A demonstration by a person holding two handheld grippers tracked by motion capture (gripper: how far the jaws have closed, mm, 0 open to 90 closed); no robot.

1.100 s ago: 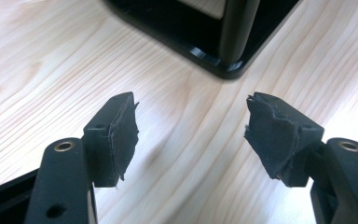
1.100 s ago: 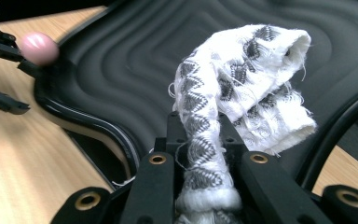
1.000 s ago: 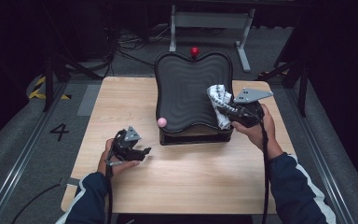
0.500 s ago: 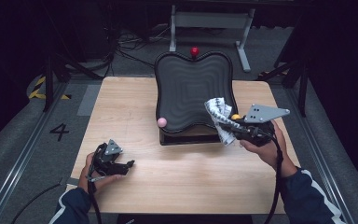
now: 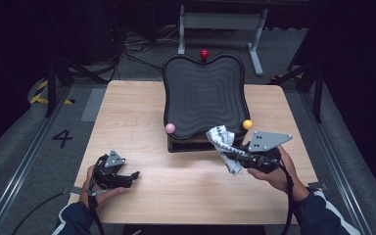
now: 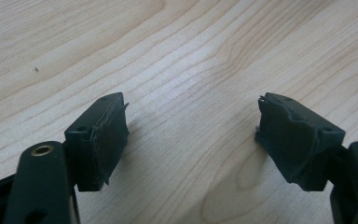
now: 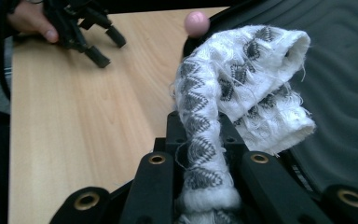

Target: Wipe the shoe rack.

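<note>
Cloth, white with a dark zigzag weave, sits pinched in my right gripper, the jaws pressed tight on it. From the high view it hangs at the front right corner of the black wavy tray, between the tray's edge and my right hand, over the wooden table. In the right gripper view the cloth rises out from between my jaws in a folded bundle, its frayed end lying against the ridged tray.

My left gripper is low over the near left part of the table, well apart from the tray. Its jaws have just been opening and now stand spread wide, with bare wood between them and no object in the gap; the pads look worn and ragged at their edges.

Three small balls sit at the tray's rim: a pink one at its front left corner, a yellow one at its front right, just beside the cloth, and a red one at the far edge.
</note>
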